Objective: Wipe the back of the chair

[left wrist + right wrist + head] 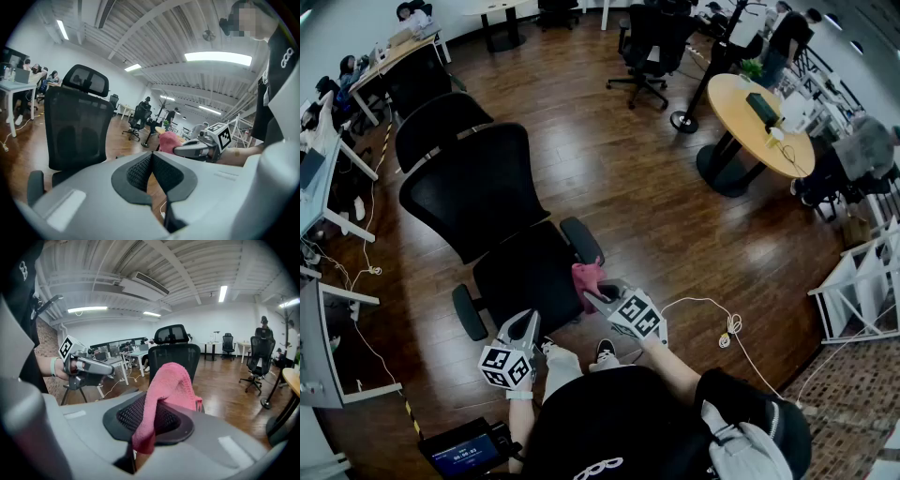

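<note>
A black mesh office chair (473, 192) with a headrest (441, 122) stands facing me, its seat (530, 277) nearest and its front side toward me. My right gripper (592, 292) hangs over the seat's right front corner, shut on a pink cloth (586, 275). In the right gripper view the cloth (171, 385) drapes out of the jaws, with the chair (176, 357) behind it. My left gripper (522, 328) is shut and empty just in front of the seat. In the left gripper view its jaws (151, 155) meet, and the chair back (77, 129) is at left.
A round wooden table (759, 127) stands at the far right, with other black chairs (652, 47) behind it. Desks (328, 187) with seated people line the left. A white cable (727, 328) lies on the wooden floor, and a white rack (862, 291) stands at the right edge.
</note>
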